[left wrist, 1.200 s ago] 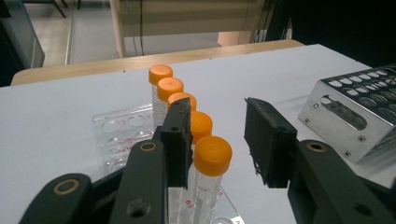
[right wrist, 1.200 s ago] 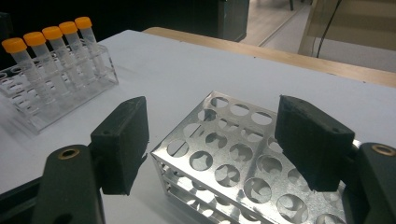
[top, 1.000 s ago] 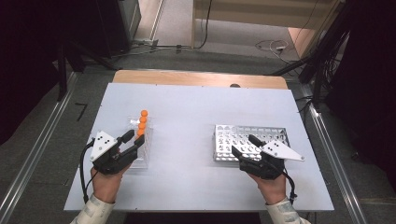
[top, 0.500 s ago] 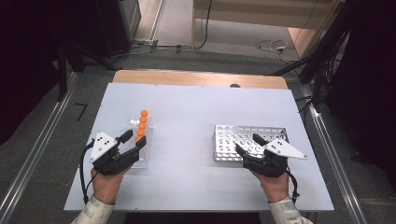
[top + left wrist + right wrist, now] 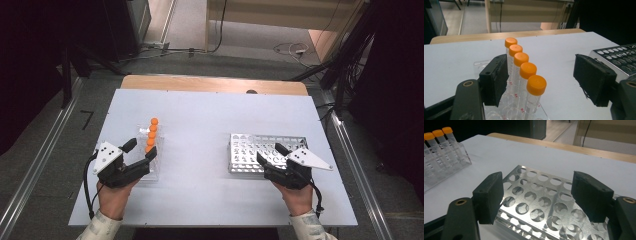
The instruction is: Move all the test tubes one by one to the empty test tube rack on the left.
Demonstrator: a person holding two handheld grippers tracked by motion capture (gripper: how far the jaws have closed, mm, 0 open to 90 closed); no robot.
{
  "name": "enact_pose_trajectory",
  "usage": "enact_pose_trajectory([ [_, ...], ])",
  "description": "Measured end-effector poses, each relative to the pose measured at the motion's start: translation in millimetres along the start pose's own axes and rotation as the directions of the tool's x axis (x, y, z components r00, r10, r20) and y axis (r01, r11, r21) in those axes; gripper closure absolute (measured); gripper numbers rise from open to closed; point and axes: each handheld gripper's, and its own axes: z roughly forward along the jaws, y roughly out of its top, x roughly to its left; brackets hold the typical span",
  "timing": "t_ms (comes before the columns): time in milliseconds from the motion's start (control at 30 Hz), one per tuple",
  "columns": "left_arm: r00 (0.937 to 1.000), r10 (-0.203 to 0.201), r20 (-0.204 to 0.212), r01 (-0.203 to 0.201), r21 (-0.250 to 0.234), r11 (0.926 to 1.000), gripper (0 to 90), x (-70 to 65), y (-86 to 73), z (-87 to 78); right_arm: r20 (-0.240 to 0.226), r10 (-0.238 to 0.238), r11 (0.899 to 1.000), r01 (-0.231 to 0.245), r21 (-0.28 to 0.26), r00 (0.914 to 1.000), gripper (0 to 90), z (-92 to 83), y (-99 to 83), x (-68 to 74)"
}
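White tabletop (image 5: pixel 210 125) amid dark room, both grippers (image 5: pixel 141 156) (image 5: pixel 270 156) agape, empty, left's jaws just widened.

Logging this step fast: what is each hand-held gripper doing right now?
Left hand-held gripper: open, jaws just opening, either side of the orange-capped tubes, not gripping.
Right hand-held gripper: open, empty, above the metal rack.

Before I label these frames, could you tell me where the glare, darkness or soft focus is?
High view: evenly lit white table, dark surroundings. Left gripper view: sharp orange-capped tubes, its close black fingers slightly soft. Right gripper view: bright reflections on the metal rack, dark backdrop.
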Motion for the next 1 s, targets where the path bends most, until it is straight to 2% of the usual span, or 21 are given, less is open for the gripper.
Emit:
enact_pose_trajectory([
  [533,0.9999,-0.002,-0.016,0.002,-0.009,1.0,26.1,2.0,-1.7,-4.1,0.036,0.018,1.0,-0.018,0.003,0.9992,24.7,-8.1,-3.7,-12.9],
  [1000,0.9993,-0.012,-0.035,0.012,-0.016,0.9998,26.0,9.0,-4.8,-12.4,0.077,0.033,0.999,-0.033,-0.003,0.9965,24.6,-18.9,-8.8,-26.5],
])
